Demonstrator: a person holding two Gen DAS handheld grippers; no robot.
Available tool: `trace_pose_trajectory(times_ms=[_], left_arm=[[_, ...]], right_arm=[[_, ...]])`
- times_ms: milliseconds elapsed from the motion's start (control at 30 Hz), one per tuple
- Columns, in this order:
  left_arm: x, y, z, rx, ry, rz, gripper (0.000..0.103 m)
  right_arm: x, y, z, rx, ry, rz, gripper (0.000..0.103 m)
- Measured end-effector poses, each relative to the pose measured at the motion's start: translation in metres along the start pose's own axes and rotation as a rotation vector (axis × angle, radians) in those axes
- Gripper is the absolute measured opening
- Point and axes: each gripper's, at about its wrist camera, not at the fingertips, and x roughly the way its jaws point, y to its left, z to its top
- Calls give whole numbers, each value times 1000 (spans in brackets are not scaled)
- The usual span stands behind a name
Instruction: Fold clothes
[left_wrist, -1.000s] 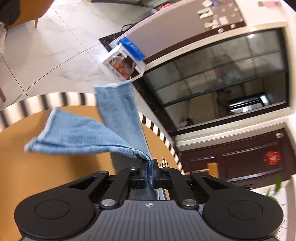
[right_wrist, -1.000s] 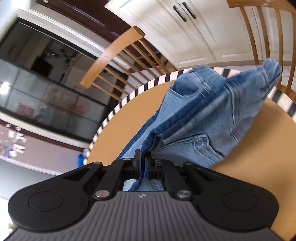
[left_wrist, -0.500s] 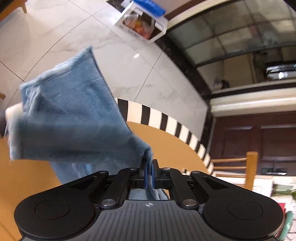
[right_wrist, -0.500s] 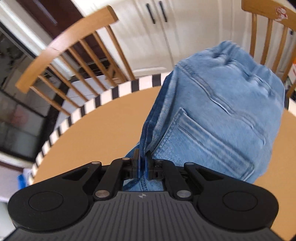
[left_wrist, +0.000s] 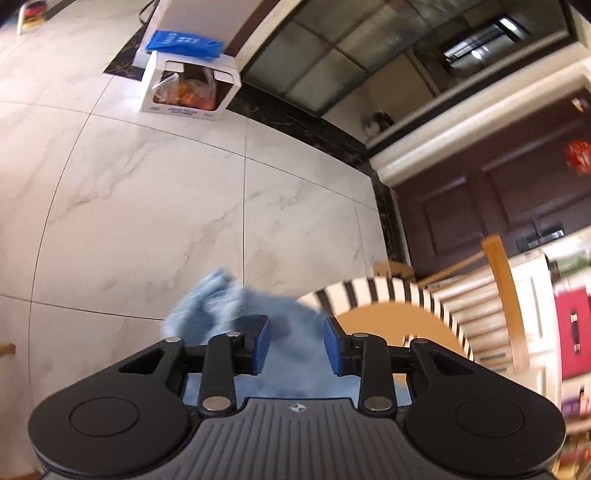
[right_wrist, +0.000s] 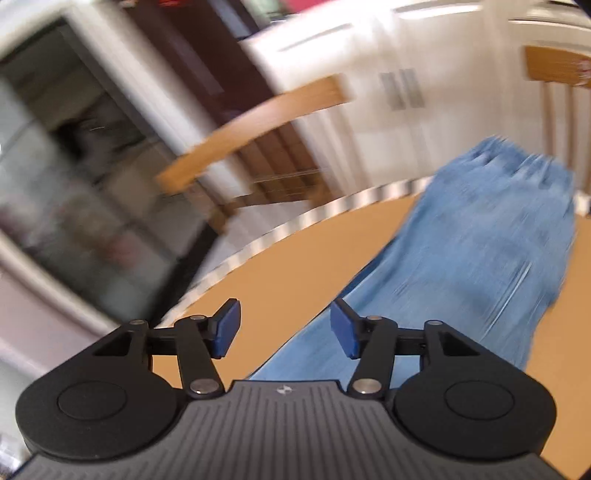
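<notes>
Blue jeans (right_wrist: 480, 251) lie stretched across the round tan table (right_wrist: 295, 280), blurred by motion in the right wrist view. My right gripper (right_wrist: 284, 328) hangs over the near strip of denim; its jaws are opening and the pads touch nothing. In the left wrist view a crumpled end of the jeans (left_wrist: 221, 299) bunches at the table's edge. My left gripper (left_wrist: 295, 343) is above it, jaws opening, with cloth showing in the gap but clear of the blue pads.
The table has a black-and-white striped rim (left_wrist: 388, 291). Wooden chairs (right_wrist: 258, 118) stand around it. A white box with a blue lid (left_wrist: 188, 81) sits on the marble floor (left_wrist: 147, 206). White cabinets (right_wrist: 406, 81) are behind.
Both grippers have let go of the jeans and their jaws have spread. The lifted denim has dropped onto the table. Both hands have swung sideways.
</notes>
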Motion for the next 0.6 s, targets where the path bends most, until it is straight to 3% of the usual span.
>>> trace_pose_trajectory(times_ms=[67, 133, 233, 300, 467, 600], left_arm=[[-8, 5, -11, 59, -21, 0, 38], [-24, 3, -24, 156, -106, 18, 42], [-41, -10, -35, 318, -227, 15, 56], [-38, -20, -36, 412, -259, 13, 59], [3, -35, -32, 552, -165, 28, 57], [37, -32, -30, 623, -51, -82, 52]], right_arm=[[-14, 18, -30, -32, 21, 85, 55], [-27, 34, -67, -51, 41, 173, 55], [-41, 51, -117, -23, 103, 275, 56], [-46, 60, -142, 12, 151, 319, 55], [-32, 68, -197, 163, 199, 333, 53], [-4, 91, -228, 275, 201, 359, 52]])
